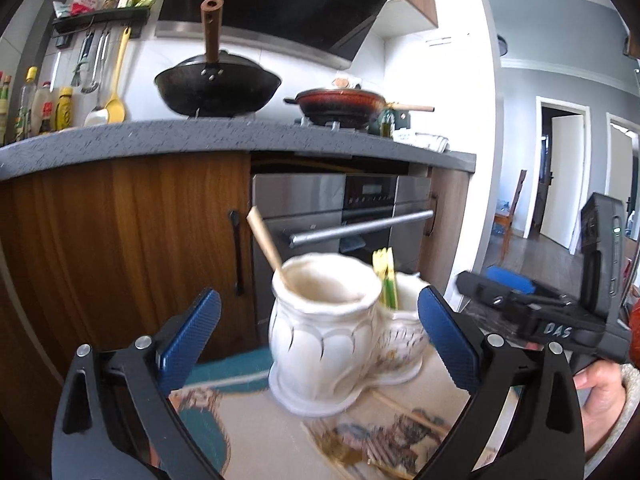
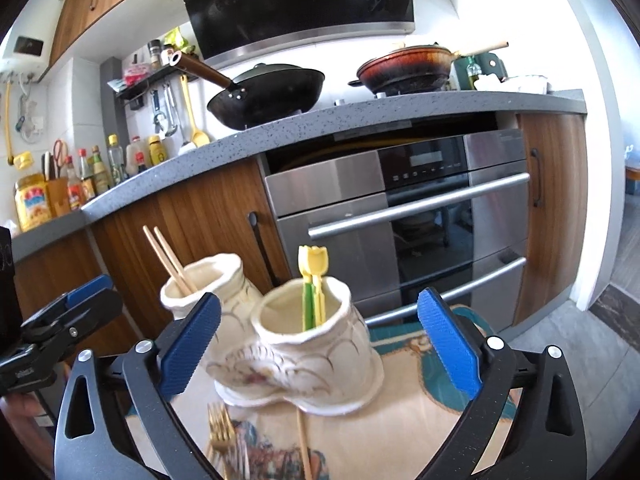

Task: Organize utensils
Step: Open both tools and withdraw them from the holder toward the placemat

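Two white ceramic holders stand side by side on a patterned cloth. In the left wrist view the nearer holder (image 1: 324, 332) has wooden chopsticks (image 1: 266, 246) leaning in it. My left gripper (image 1: 319, 300) is open, its blue pads wide on either side of this holder and clear of it. In the right wrist view the nearer holder (image 2: 316, 344) has yellow and green tulip-topped utensils (image 2: 314, 280) in it. My right gripper (image 2: 319, 302) is open around it without touching. On the cloth in front lie a gold fork (image 2: 220, 428) and a loose chopstick (image 2: 304, 444).
Beyond the cloth-covered table (image 2: 400, 432) are wooden cabinets and a steel oven (image 2: 400, 216) under a grey counter (image 1: 200, 136). A black wok (image 1: 218, 88) and a red pan (image 1: 340, 102) sit on the stove. A hand (image 1: 600, 392) holds the right gripper.
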Demonstrator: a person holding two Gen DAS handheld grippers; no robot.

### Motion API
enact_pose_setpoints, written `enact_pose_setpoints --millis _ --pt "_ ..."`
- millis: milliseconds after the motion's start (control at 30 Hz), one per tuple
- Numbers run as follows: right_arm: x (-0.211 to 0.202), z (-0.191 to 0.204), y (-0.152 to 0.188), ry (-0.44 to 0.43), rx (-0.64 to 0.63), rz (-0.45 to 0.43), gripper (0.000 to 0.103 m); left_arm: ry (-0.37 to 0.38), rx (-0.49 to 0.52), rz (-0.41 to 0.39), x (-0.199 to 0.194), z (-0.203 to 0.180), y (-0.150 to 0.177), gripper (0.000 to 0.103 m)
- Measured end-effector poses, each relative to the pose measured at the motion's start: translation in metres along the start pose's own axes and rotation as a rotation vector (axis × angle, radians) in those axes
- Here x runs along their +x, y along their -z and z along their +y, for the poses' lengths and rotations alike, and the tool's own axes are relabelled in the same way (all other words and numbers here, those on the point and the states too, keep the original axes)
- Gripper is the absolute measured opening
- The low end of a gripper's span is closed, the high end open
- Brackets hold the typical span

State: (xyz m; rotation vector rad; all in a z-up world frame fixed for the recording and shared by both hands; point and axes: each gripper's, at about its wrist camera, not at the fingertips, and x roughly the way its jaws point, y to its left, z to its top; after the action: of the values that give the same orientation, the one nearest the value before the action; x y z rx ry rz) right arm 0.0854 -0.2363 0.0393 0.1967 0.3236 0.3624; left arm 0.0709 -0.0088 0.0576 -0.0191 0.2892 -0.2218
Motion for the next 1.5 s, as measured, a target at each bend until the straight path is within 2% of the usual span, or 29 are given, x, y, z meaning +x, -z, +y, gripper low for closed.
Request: enact_pose_setpoints --millis 167,300,400,500,700,733,900,1033,1100,1333,1500 --pt "-0.013 0.008 0.014 0.083 -0.073 0.022 0.098 -0.034 -0.026 0.052 -0.009 0.006 0.016 0.097" --pt "-0.024 0.01 0.024 0.093 -0.085 0.044 0.098 -0.036 -0.06 0.101 -0.016 0.01 0.027 0.097" --pt "-0.034 0.008 0.029 0.088 -0.076 0.042 0.098 -0.054 -0.049 0.143 -0.021 0.008 0.037 0.097" --pt "-0.041 0.006 0.035 0.089 -0.063 0.033 0.098 -0.058 -0.039 0.203 -0.019 0.003 0.05 0.097" --pt "-0.046 0.001 0.04 0.043 -0.029 0.048 0.098 -0.104 -0.049 0.377 -0.01 -0.002 0.086 0.097" --pt "-0.047 0.0 0.039 0.033 -0.028 0.045 0.098 -0.108 -0.059 0.398 -0.009 -0.002 0.09 0.095" --pt "-0.049 0.001 0.041 0.027 -0.03 0.04 0.098 -0.077 -0.072 0.506 -0.001 -0.01 0.107 0.065" --pt "-0.05 0.005 0.042 0.042 -0.063 0.046 0.098 -0.073 -0.044 0.546 0.004 -0.021 0.114 0.047" --pt "-0.05 0.005 0.043 0.05 -0.074 0.049 0.098 -0.08 -0.039 0.567 0.007 -0.023 0.117 0.033" --pt "-0.051 0.003 0.044 0.042 -0.075 0.056 0.098 -0.065 -0.058 0.588 0.012 -0.026 0.118 0.032" --pt "-0.051 0.002 0.044 0.04 -0.072 0.056 0.098 -0.082 -0.034 0.596 0.011 -0.029 0.118 0.032"
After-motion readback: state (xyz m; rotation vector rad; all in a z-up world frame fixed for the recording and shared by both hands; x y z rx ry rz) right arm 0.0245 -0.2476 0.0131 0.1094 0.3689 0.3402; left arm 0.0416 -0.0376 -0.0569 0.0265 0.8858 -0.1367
